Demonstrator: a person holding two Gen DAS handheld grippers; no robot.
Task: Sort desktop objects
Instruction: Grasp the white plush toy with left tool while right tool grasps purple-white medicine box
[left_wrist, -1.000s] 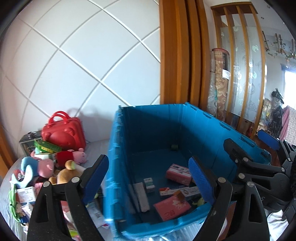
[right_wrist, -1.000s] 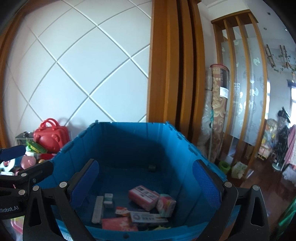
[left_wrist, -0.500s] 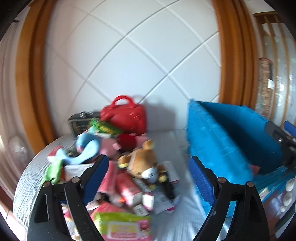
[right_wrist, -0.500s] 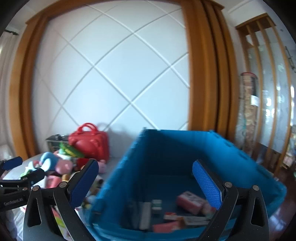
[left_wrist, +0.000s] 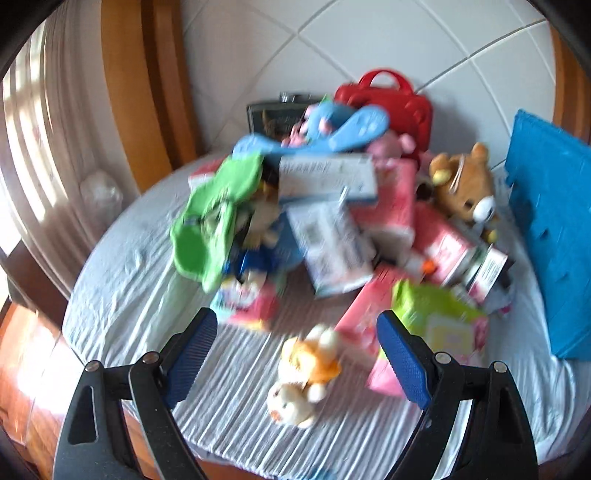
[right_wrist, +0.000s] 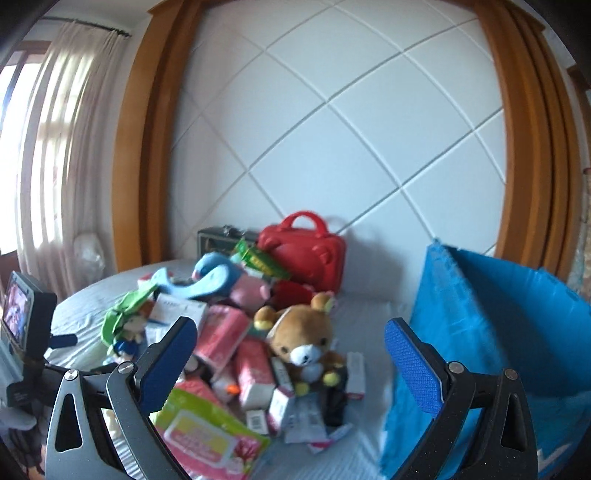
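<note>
A heap of toys and boxes lies on a round table with a white cloth (left_wrist: 133, 266). My left gripper (left_wrist: 297, 360) is open and empty, just above a small orange and white plush (left_wrist: 306, 373) at the table's front. Behind it lie pink boxes (left_wrist: 388, 199), a green wipes pack (left_wrist: 439, 321), a green cloth doll (left_wrist: 210, 225) and a brown bear plush (left_wrist: 465, 184). My right gripper (right_wrist: 290, 363) is open and empty, above the bear (right_wrist: 303, 332) and pink boxes (right_wrist: 255, 369). The blue crate (right_wrist: 491, 332) stands to its right.
A red toy case (right_wrist: 306, 251) and a dark metal box (right_wrist: 214, 236) stand at the back by the white panelled wall. A blue plush (right_wrist: 210, 277) lies on the heap. The blue crate (left_wrist: 554, 229) fills the right side. A curtain (right_wrist: 55, 147) hangs at the left.
Both grippers have swung left, away from the inside of the blue crate, to the heap on the table. The left one has dropped low over the small orange plush. Both stay open.
</note>
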